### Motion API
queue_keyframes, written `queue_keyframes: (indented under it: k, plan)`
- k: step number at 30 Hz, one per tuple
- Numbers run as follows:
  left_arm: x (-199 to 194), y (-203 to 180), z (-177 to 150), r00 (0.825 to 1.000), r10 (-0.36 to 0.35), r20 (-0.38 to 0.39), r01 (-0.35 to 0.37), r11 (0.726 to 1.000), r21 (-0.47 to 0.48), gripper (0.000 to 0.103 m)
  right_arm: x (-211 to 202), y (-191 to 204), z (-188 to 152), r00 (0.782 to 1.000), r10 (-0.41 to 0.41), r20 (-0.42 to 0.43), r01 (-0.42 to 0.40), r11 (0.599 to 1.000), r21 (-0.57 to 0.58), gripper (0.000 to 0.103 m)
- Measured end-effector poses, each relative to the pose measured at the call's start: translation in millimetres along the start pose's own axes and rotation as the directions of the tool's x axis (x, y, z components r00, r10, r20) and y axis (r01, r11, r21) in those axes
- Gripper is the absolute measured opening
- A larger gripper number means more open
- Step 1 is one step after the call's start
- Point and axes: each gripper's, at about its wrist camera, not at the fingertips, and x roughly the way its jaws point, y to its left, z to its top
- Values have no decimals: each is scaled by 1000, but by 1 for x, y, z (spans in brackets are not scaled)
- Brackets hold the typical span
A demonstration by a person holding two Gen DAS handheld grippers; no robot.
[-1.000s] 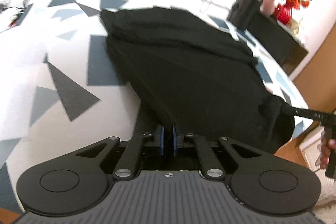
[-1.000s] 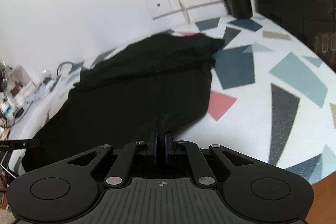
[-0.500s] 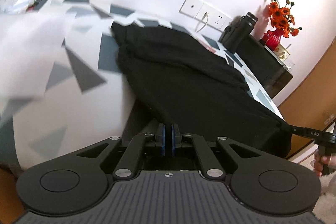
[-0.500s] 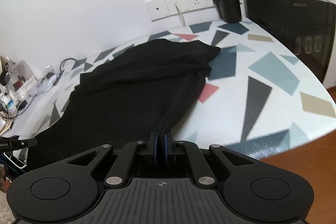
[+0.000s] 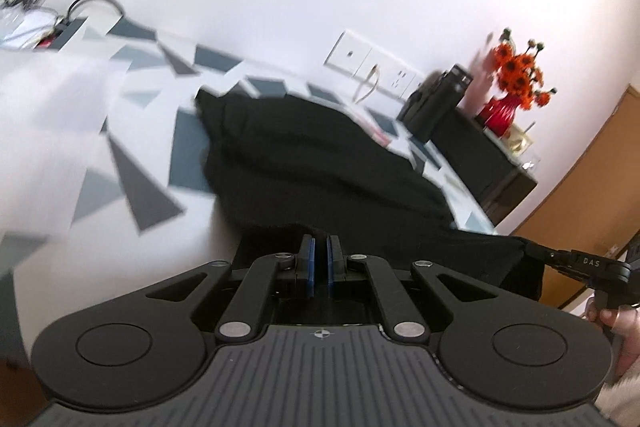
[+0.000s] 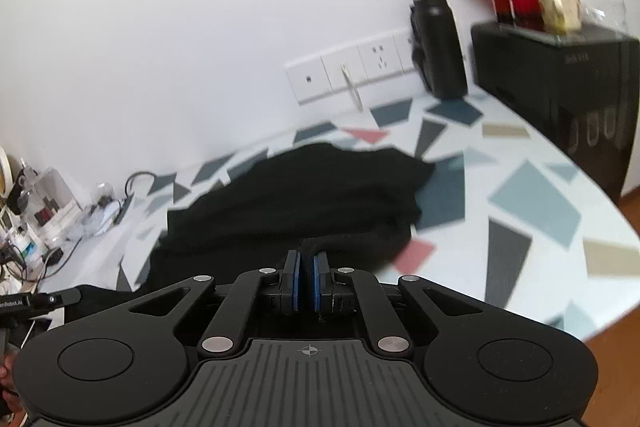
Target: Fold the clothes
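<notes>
Across the patterned counter (image 6: 532,203) lies a black garment (image 6: 304,195); its near edge is pinched in both my jaws, left gripper (image 5: 319,263) and right gripper (image 6: 306,279) each clamped narrow on cloth. To fold well, I should lift both corners level and taut. Lettering "DAS" shows on the right gripper's finger.
</notes>
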Motion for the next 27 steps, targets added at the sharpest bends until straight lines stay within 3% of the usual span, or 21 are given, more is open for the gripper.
queue_keyframes:
  k: [6,13,18,27]
  plan:
    - [4,-9,46,996,-32,79,28,998,48,6,11,3,45,998,13,65,-13,1000,-4,6]
    - [29,-1,93,991,-7,136,3,1000,29,6,48,-13,82,995,28,99,-33,998,45,6]
    - [63,13,120,989,35,142,-31,999,-33,6,95,-31,99,996,35,85,-41,996,78,6]
    - [161,34,165,991,105,87,-103,994,-27,6,201,-71,130,1000,5,-10,-4,995,103,6]
